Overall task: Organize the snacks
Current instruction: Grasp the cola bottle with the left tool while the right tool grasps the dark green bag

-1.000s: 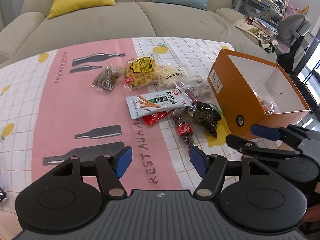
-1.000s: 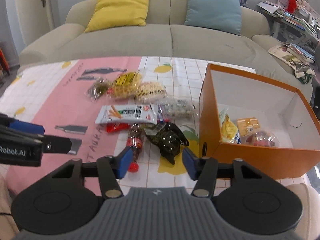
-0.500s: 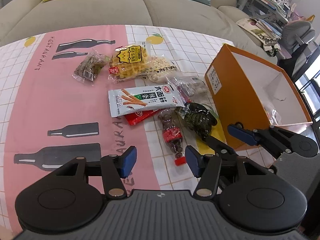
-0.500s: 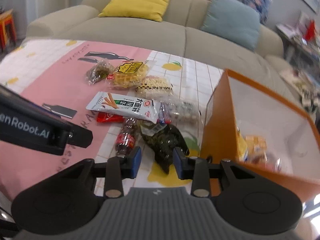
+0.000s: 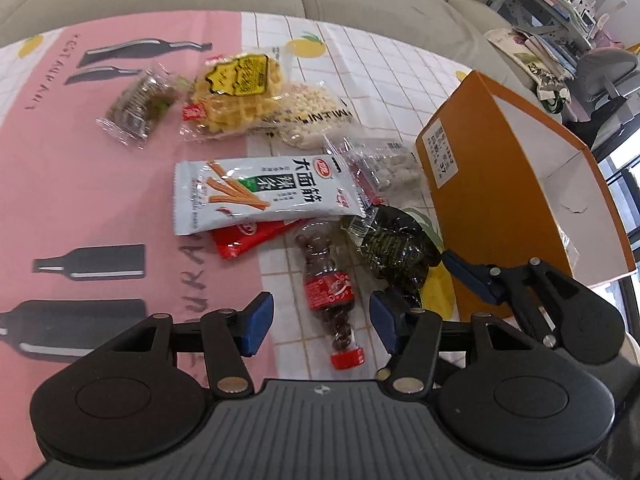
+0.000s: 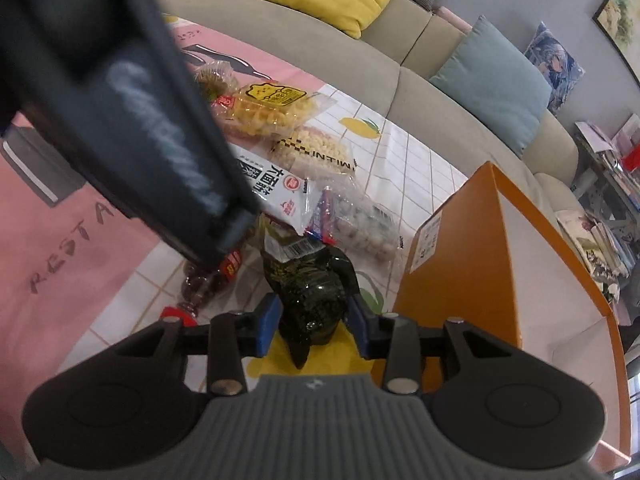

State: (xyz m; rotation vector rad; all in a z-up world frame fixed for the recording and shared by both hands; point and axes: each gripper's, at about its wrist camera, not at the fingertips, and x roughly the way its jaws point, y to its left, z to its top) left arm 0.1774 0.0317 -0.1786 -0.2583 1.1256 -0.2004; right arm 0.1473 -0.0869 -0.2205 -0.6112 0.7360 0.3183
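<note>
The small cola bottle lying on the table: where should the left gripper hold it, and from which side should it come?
Grip the cola bottle across its red-labelled middle, coming from above. It lies flat, red cap toward the left gripper, whose open fingers already flank it.

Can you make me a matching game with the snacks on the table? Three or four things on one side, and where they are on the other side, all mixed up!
Things:
1. cola bottle
2. dark green packet
3. white strip-snack packet
4. orange box

Places:
A. lying on top of the red packet
B. between the left hand-held gripper fingers
C. standing right of the snack pile
D. between the right hand-held gripper fingers

Pairs: 1-B, 2-D, 3-A, 4-C
</note>
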